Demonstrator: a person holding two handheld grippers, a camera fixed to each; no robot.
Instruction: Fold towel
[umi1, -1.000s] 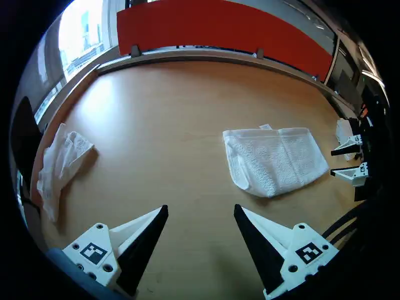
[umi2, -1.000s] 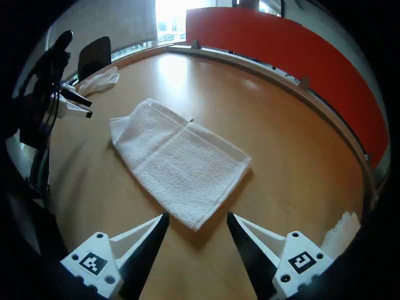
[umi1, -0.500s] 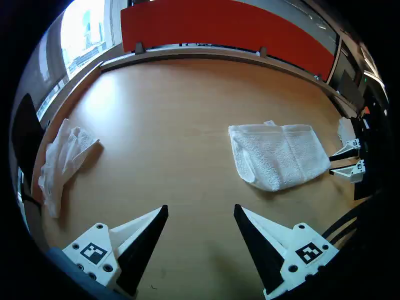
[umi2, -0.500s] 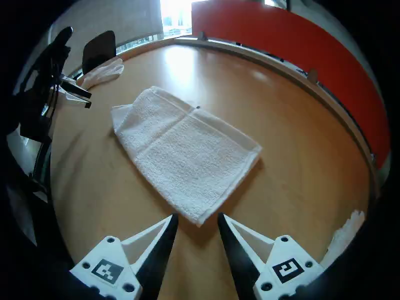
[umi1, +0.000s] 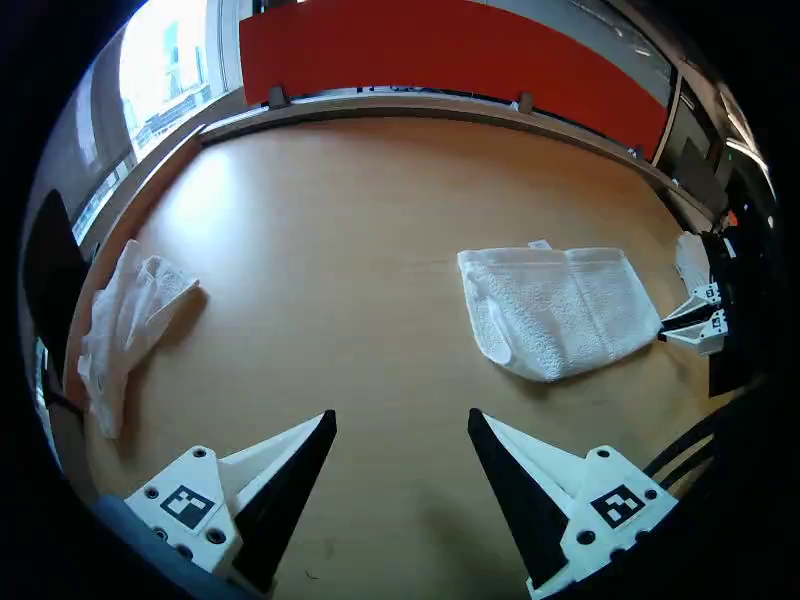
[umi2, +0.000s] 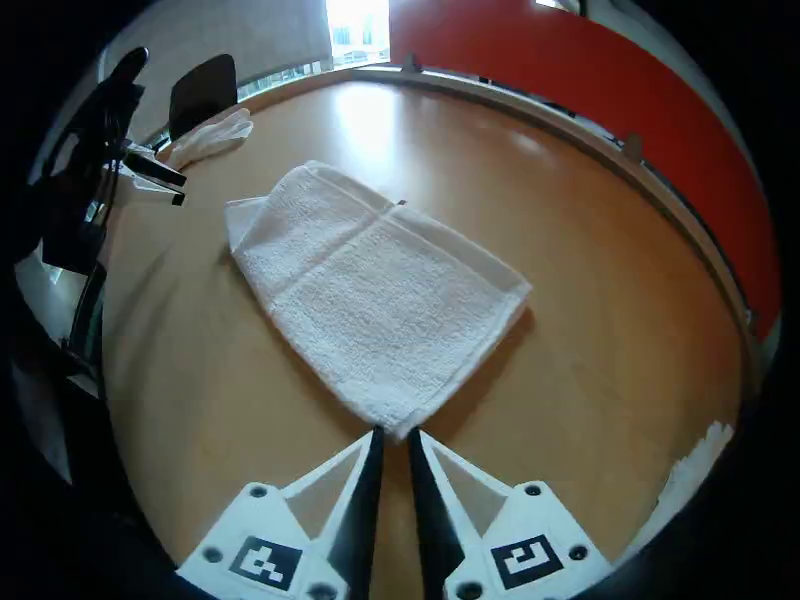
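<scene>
Right tool (umi2: 395, 436) clenched on towel (umi2: 380, 290) corner, left tool (umi1: 401, 414) released, square markers (umi2: 525, 562) on both

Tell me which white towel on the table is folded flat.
The folded towel in the centre, its near corner at the tips of the right gripper. The crumpled towel by the edge of the table lies bunched.

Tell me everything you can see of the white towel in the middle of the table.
The towel is white terry cloth, folded into a layered rectangle, with a small tag at its far edge. It lies flat on the wooden table. The right gripper has its fingers almost together at the towel's near corner; whether they pinch it cannot be told.
</scene>
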